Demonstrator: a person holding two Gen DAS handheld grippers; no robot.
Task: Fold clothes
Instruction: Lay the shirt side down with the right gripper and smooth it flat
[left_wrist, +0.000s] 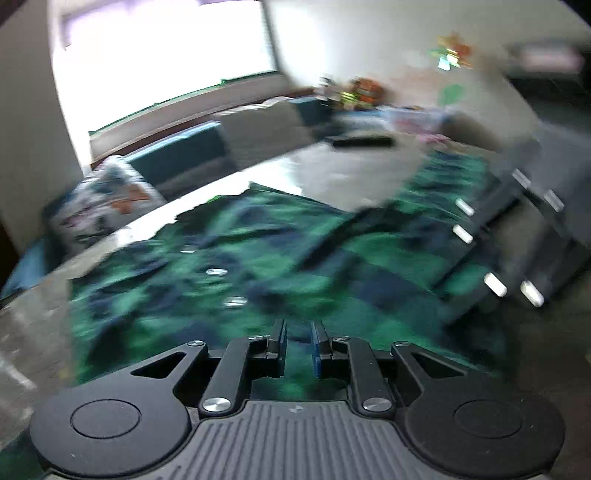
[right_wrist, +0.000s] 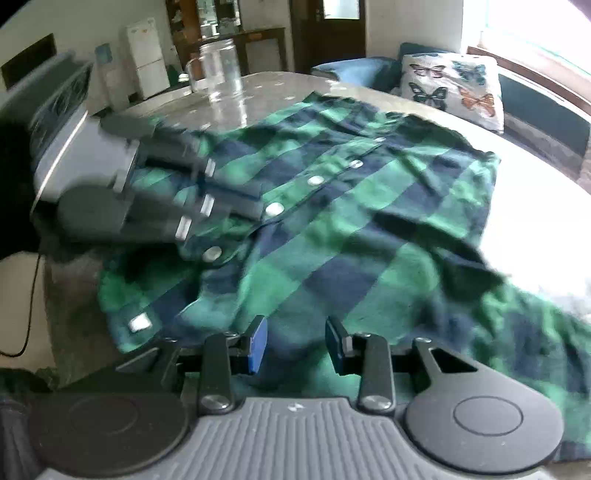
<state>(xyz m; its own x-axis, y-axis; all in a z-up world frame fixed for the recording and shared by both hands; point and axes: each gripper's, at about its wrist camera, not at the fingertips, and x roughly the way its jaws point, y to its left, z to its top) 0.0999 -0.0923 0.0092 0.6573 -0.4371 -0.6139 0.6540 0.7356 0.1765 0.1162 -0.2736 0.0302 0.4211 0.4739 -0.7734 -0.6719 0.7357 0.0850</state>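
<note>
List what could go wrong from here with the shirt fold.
1. The glass jar stands on the table just beyond the plaid shirt; a dragged hem or swinging gripper might topple it.
2. One part of the shirt trails toward the right gripper, so it may fold crooked.
3. The left gripper has its fingers narrowly apart and could pinch extra layers.

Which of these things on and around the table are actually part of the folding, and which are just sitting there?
Part of the job:
- green and navy plaid shirt, spread on the table
- left gripper
- right gripper

Just lying about:
- glass jar
- butterfly cushion
- dark remote-like object, too blurred to identify
</note>
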